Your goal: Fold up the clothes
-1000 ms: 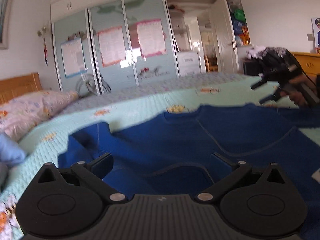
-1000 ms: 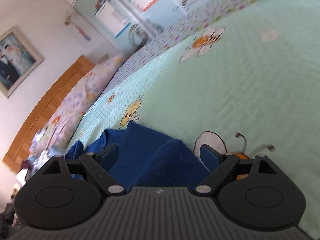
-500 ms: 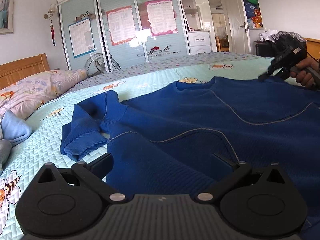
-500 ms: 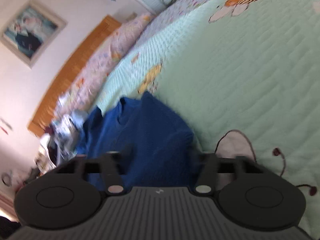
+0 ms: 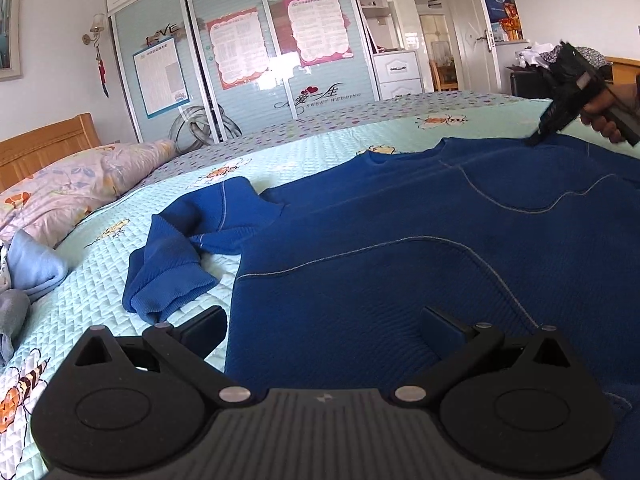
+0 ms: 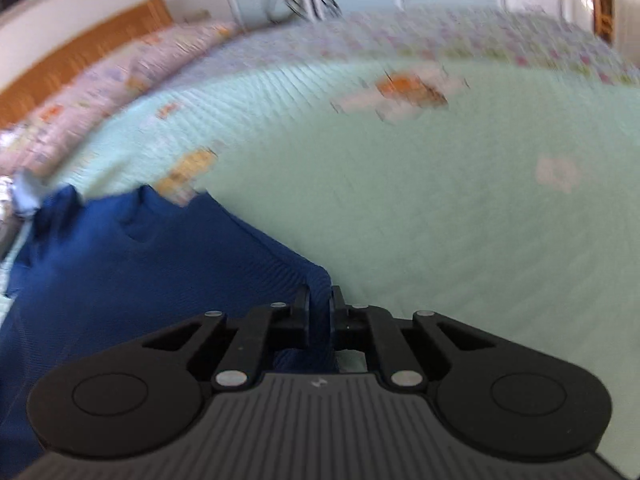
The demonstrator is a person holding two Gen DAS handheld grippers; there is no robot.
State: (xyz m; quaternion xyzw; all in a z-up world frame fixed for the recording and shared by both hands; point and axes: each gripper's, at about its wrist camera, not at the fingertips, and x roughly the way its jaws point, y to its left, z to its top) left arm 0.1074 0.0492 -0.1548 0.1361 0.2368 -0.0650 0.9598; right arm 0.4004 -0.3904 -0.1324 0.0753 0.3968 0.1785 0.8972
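Plainly the bed (image 5: 280, 152) is doing the work of a folding surface: its pale green quilt fills the middle of both views, and the blue sweater (image 5: 420, 248) lies spread front-up across the centre and right of the left wrist view so that its edges can be reached from both sides. To my eye it is laid flat like that to give clean lines for a fold. One sleeve (image 5: 188, 248) is not flat yet; it is doubled back on itself in a bunch at centre-left, its ribbed cuff resting on the quilt just beside the body of the garment. A flowered pillow (image 5: 80, 184) sits at the left edge by the wooden headboard, well apart from the sweater.

At the upper right of the left wrist view, the right hand-held gripper (image 5: 538, 138) slants down onto the far shoulder edge of the sweater, a hand (image 5: 604, 114) wrapped round its handle. Its own blurred view shows why: the jaws are nearly together with a narrow ridge of blue knit pinched between them at lower centre, so it has hold of the sweater's edge, I would judge in order to lift it over.

Low in the left wrist view, the left hand-held gripper (image 5: 322, 326) is angled gently down over the near hem, jaws wide apart, with cloth lying between them but nothing clamped. It looks ready to take the near edge.
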